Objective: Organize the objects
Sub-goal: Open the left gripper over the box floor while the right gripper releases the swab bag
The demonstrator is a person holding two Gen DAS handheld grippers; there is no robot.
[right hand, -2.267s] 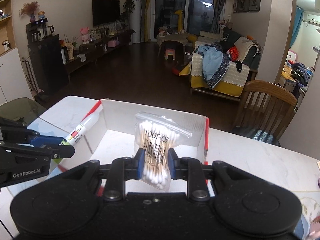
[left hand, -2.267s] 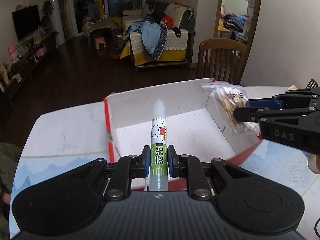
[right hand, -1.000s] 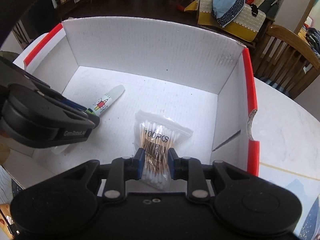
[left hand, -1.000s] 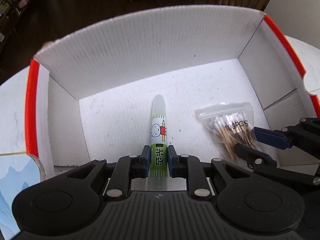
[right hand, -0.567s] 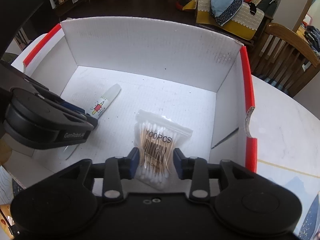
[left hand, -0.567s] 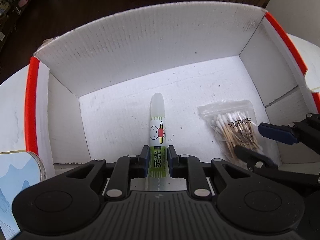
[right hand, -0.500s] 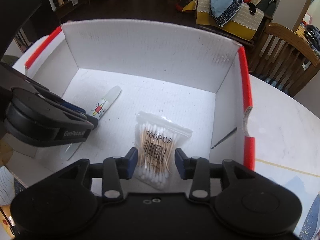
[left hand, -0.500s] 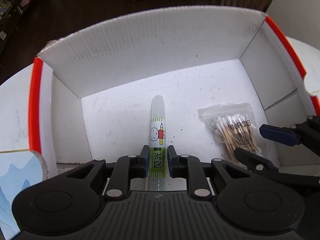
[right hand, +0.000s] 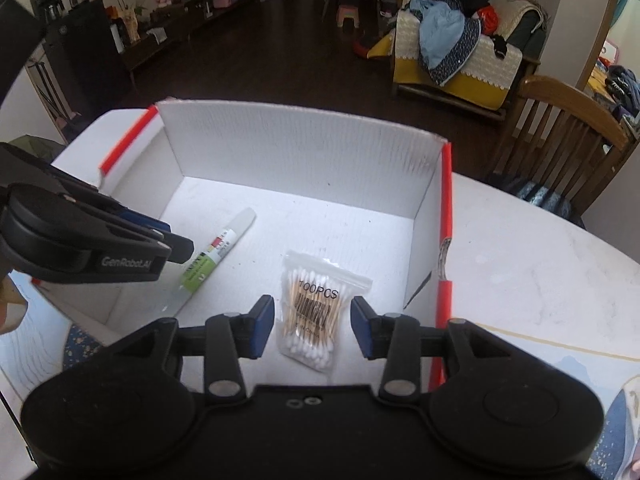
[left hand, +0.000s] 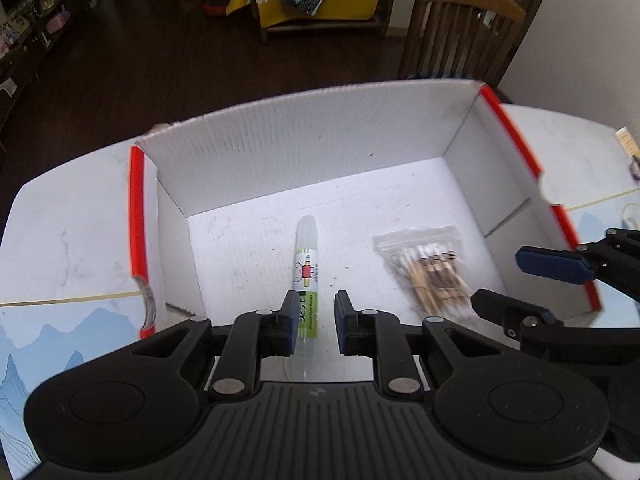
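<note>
While my left tongs (left hand: 313,322) and right tongs (right hand: 312,327) hang spread, the right having just opened, nothing is pinched. Inside the box (left hand: 304,148), the glue stick (left hand: 306,264) lies left of the swab bag (right hand: 314,312), cap toward the far wall.

We see the box (left hand: 304,152) standing on the counter (left hand: 68,236), open at the top. In it, on the floor of the box, the glue stick (left hand: 306,268) lies toward our left and the bag of cotton swabs (right hand: 316,308) toward our right, apart from each other. The left gripper (left hand: 313,322) hangs over the near end of the glue stick; the right gripper (right hand: 313,330) hangs over the bag. Behind the box, past the counter's far edge, stands a chair (right hand: 568,136), and farther back a sofa (right hand: 452,60).
</note>
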